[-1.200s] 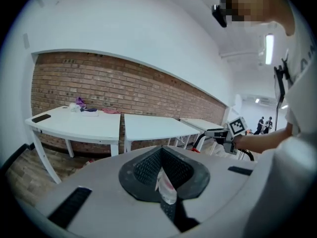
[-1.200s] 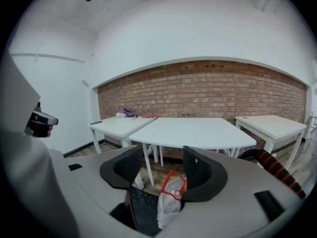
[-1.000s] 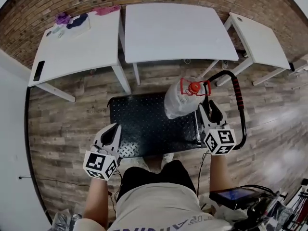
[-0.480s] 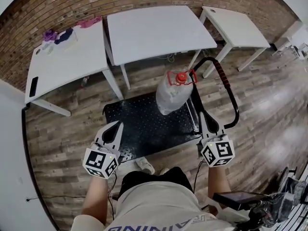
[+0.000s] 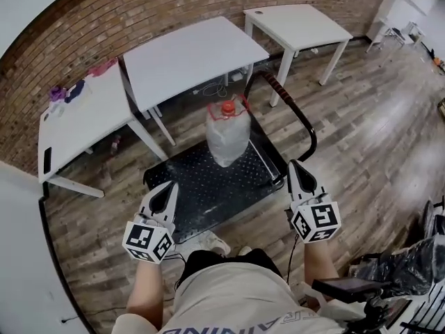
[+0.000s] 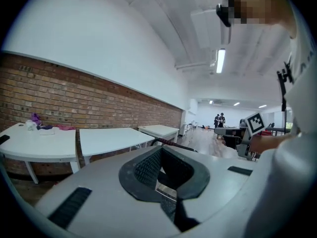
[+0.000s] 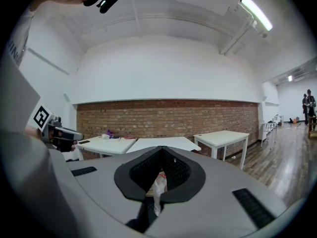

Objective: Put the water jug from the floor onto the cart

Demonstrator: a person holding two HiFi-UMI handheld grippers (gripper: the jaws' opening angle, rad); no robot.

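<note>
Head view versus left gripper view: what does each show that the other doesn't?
Only the head view: the water jug standing upright on the cart and its black deck. Only the left gripper view: ceiling lights and two distant people. Both: the brick wall, the white tables and the right gripper.

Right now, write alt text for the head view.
A clear water jug with a red cap stands upright on a black cart on a wood floor. Nearer the camera, the left claw and right claw are shut and empty; white tables line a brick wall.
</note>
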